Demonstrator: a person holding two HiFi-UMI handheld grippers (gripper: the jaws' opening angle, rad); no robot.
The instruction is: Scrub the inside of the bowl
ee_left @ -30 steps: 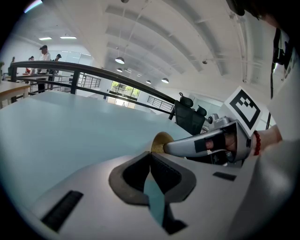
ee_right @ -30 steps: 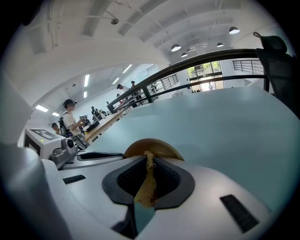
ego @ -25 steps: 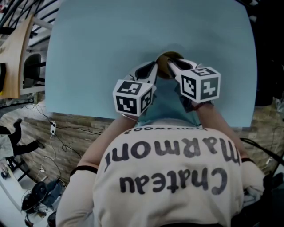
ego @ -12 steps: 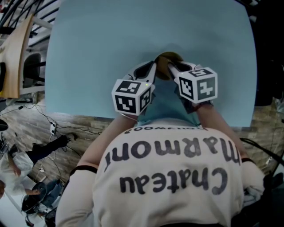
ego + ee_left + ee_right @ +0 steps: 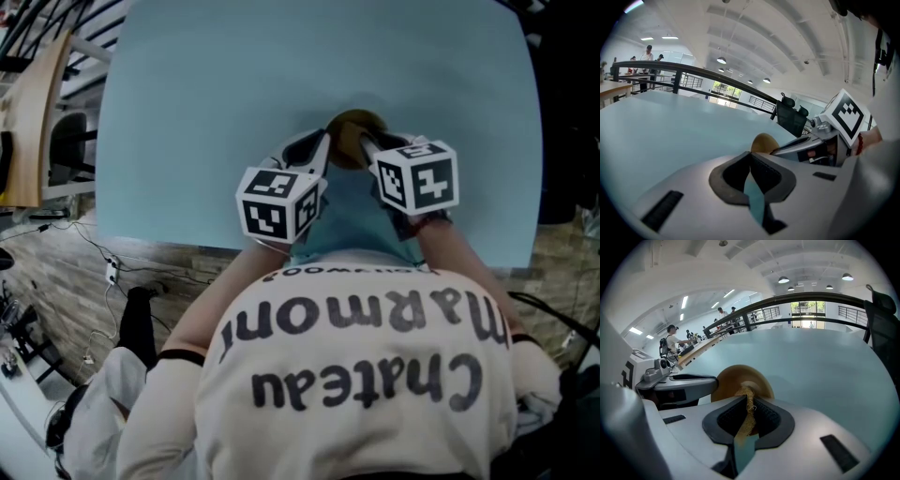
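A small tan wooden bowl [image 5: 354, 128] sits on the pale blue table [image 5: 206, 103], just beyond both grippers. My left gripper [image 5: 323, 150] is shut, its tips at the bowl's [image 5: 765, 142] left rim and apparently pinching it. The left gripper's fingers [image 5: 691, 383] meet that rim in the right gripper view. My right gripper [image 5: 749, 401] is shut on a tan fibrous scrubber [image 5: 748, 405], whose tip reaches into the bowl's [image 5: 757, 380] hollow. In the head view the right gripper [image 5: 367, 143] covers the bowl's near side.
The table's near edge [image 5: 187, 244] runs just behind the marker cubes. Cables [image 5: 108, 272] lie on the wooden floor at the left. A black chair [image 5: 790, 121] and a dark railing [image 5: 693, 75] stand past the table, with people [image 5: 672, 341] at benches further off.
The right gripper has shifted slightly left and tilted over the bowl. The left gripper has stayed put. A person on the floor at lower left has moved.
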